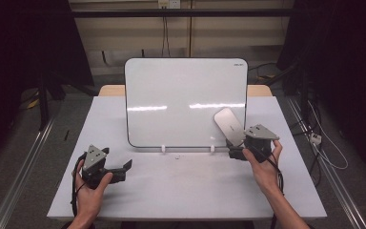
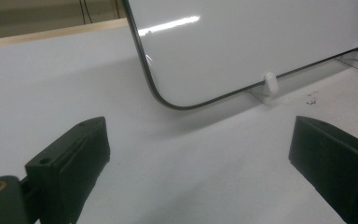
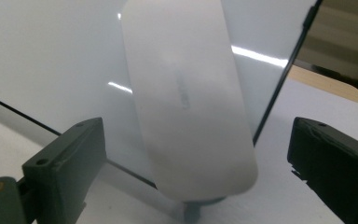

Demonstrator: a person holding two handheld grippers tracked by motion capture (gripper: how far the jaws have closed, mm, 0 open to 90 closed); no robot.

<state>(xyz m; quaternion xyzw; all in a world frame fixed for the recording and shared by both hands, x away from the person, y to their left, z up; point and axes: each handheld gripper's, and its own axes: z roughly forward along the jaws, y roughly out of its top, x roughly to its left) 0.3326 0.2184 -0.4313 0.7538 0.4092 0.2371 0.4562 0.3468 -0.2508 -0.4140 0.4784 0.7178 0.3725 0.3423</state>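
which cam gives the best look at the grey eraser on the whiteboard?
Right gripper view: the eraser sits close up between open jaws, faint lettering visible. High view shows it small, at the whiteboard's lower right.

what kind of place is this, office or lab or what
Probably a lab or recording workspace, not an office: a plain white table holding just a propped whiteboard, dark curtains at both sides, loose cables on the floor and metal rails beside the table.
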